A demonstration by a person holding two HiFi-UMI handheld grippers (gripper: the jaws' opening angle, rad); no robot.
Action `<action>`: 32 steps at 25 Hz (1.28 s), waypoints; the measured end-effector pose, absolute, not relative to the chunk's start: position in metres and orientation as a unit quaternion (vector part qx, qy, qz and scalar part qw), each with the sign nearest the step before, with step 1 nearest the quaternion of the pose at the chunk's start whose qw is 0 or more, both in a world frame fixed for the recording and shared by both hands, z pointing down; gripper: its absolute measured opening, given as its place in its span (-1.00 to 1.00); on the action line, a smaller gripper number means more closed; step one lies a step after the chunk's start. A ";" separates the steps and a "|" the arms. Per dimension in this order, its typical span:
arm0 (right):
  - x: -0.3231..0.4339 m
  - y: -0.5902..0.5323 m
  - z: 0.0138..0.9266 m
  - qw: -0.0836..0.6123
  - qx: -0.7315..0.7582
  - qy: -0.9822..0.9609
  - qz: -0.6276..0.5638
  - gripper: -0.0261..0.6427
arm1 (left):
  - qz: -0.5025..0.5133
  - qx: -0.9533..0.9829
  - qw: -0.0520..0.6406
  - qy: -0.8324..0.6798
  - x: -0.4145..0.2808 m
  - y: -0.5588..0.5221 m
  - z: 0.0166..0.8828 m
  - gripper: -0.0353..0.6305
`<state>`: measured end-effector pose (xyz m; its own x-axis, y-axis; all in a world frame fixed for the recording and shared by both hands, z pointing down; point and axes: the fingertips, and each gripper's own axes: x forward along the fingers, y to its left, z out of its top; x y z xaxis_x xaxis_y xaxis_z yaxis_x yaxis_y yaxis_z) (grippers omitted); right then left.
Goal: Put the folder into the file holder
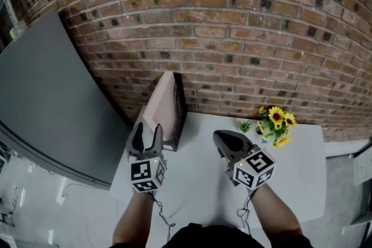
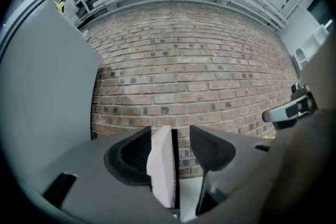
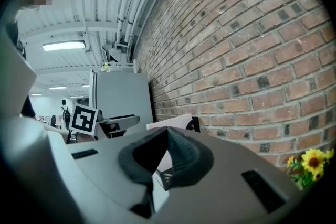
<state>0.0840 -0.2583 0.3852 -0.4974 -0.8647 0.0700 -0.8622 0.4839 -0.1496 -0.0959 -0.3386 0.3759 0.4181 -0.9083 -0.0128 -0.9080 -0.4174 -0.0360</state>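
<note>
Folder (image 1: pixel 160 113) stands inside file holder (image 1: pixel 180 103).

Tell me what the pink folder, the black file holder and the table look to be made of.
Folder: likely card or thin plastic, matte pale pink; it stands flat and stiff. File holder: probably metal mesh, black; a fine grid seems to show on its side. Table: smooth white top, maybe laminate or painted board; the look leaves it open.

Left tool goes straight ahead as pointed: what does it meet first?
Likely the near edge of the pink folder standing in the file holder, lined up between the left tool's open jaws. Depth unclear.
</note>
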 end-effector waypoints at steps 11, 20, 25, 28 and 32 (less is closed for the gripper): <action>0.093 -0.186 0.368 -0.002 -0.444 0.894 -0.059 -0.91 | -0.008 -0.842 -0.008 0.540 -0.059 -0.204 0.373 -0.84; 0.106 -0.116 0.372 -0.004 -0.406 0.911 -0.067 -0.91 | -0.013 -0.843 -0.033 0.536 -0.029 -0.104 0.383 -0.88; 0.103 -0.099 0.380 -0.013 -0.396 0.915 -0.069 -0.91 | -0.023 -0.843 -0.046 0.535 -0.023 -0.079 0.395 -0.88; 0.095 -0.095 0.383 -0.013 -0.391 0.917 -0.073 -0.91 | -0.017 -0.849 -0.053 0.526 -0.025 -0.067 0.398 -0.88; 0.074 -0.091 0.384 -0.013 -0.385 0.920 -0.078 -0.91 | -0.009 -0.858 -0.055 0.511 -0.035 -0.057 0.397 -0.88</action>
